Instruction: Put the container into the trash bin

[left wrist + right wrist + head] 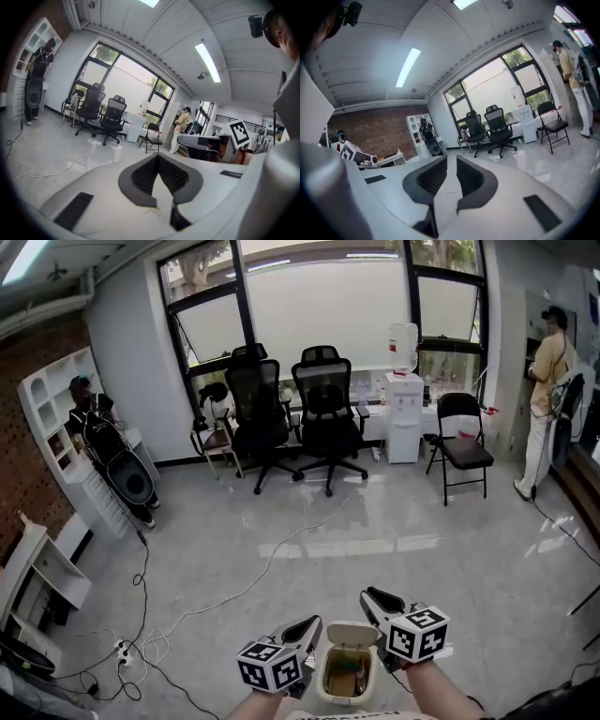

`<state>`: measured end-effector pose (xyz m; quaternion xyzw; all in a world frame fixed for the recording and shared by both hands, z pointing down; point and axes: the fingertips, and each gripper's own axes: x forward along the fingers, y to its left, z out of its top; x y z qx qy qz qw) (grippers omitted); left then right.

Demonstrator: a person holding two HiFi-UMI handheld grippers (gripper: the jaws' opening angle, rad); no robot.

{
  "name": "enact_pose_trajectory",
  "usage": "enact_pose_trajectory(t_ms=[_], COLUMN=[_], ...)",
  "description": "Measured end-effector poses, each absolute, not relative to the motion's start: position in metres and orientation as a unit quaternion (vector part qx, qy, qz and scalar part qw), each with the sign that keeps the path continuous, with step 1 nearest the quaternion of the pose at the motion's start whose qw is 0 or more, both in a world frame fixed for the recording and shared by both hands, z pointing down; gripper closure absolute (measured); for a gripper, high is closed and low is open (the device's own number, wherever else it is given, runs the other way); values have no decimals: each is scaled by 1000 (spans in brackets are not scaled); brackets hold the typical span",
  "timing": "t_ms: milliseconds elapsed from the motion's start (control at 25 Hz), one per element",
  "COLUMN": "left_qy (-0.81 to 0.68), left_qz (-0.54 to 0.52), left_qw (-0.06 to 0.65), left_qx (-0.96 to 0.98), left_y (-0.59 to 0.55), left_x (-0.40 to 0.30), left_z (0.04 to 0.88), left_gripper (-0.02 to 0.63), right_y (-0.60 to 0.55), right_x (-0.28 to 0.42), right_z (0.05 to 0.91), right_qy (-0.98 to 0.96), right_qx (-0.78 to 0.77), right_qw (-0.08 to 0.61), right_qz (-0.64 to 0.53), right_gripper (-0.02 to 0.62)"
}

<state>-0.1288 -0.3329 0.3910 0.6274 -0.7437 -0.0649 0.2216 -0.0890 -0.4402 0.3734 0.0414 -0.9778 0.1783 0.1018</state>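
In the head view, the trash bin stands on the floor directly between the two grippers. Its lid is tipped up on the far side. The left gripper is just beside the bin's left wall. The right gripper is just beside its right side, and its jaws point forward past the lid. Some brownish and green contents lie inside the bin, below both grippers. I judge that the container is among them, but it is too small to tell for sure.

In the left gripper view, the two jaws of the left gripper meet at their tips and nothing is between them. Ahead of them are only bare floor and the office chairs, well apart from the jaws.

In the right gripper view, the jaws of the right gripper stand a narrow slit apart. The floor shows through the gap, so this gripper is also empty.

No gripper carries anything, so the putting-in seems to be finished. To end the step well, I would lift both grippers straight up and outward from the bin walls, so that they do not knock the bin or the raised lid. I would also check from above that the container lies fully under the rim.
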Motion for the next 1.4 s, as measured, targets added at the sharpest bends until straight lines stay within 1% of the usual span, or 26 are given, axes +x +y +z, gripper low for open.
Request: enact_pose_trajectory(t_ms=[80,120,160,320,400,600,760,880,1080,1400], left_qy=[-739,-735,-731,-715,-710,-709,-713,-706,-694,-681], left_qz=[-84,-94,-102,-121,-120,-102,-115,-121,-121,-124], left_qw=[200,188,177,133,122,116,125,129,133,147], left_qx=[638,644,651,676,683,688,681,686,697,706], left_y=[-320,-313,-306,-278,-258,-195,-147,-122,-100,-89], left_x=[-130,-131,-132,-131,-130,-136,-151,-149,-143,-125], left_z=[371,360,349,308,296,284,284,288,293,305], left_gripper=[607,607,607,607,607,607,607,607,607,607], right_y=[-429,-422,-416,-392,-380,-342,-303,-279,-249,-236], right_x=[-85,-83,-82,-74,-69,-61,-60,-51,-39,-12], right_z=[354,345,338,318,313,315,315,317,322,339], right_qy=[-983,-985,-987,-987,-984,-975,-972,-970,-967,-959], right_qx=[53,59,63,81,97,142,153,163,169,196], right_qw=[81,72,66,62,61,64,73,74,74,96], right_qz=[157,145,134,127,134,161,165,165,174,180], right_gripper=[532,552,594,594,594,595,594,594,595,595])
